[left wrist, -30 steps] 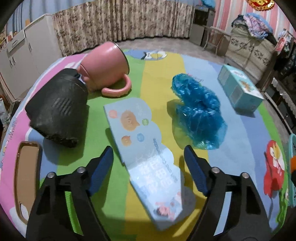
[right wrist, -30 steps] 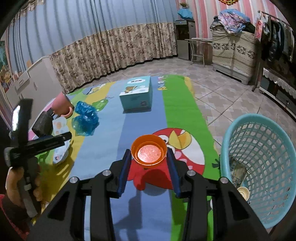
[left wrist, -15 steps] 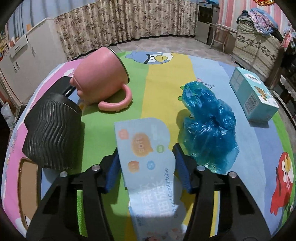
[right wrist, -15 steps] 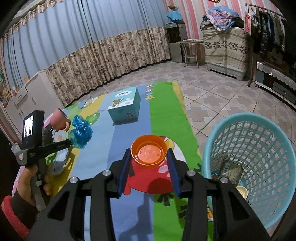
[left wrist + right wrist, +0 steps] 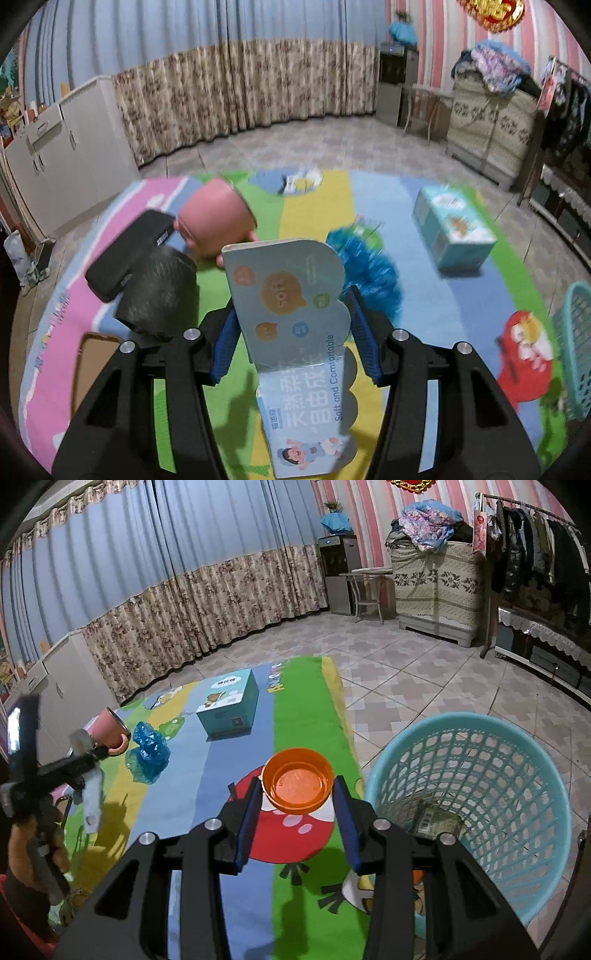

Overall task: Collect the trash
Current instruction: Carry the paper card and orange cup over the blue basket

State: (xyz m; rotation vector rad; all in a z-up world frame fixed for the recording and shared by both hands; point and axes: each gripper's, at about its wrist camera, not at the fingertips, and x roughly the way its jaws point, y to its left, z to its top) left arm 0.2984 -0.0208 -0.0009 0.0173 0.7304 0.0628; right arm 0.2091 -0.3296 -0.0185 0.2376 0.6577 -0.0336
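Left claw (image 5: 291, 328) clamped on wipes pack (image 5: 295, 332); right claw (image 5: 297, 812) pinching orange bowl (image 5: 297, 784). Carry both over blue basket (image 5: 476, 734) rim, then drop.

Left wrist view: mounted behind the left hand-held gripper (image 5: 291, 338), angled down over the striped play mat (image 5: 424, 258), close to the floor, facing the curtained wall (image 5: 240, 96). Right wrist view: mounted behind the right hand-held gripper (image 5: 297, 825), same downward tilt, farther along the mat, beside the basket (image 5: 480, 797). Shared by both: mat, pink cup (image 5: 218, 225), blue bag (image 5: 369, 273), teal box (image 5: 454, 229), curtains, basket.
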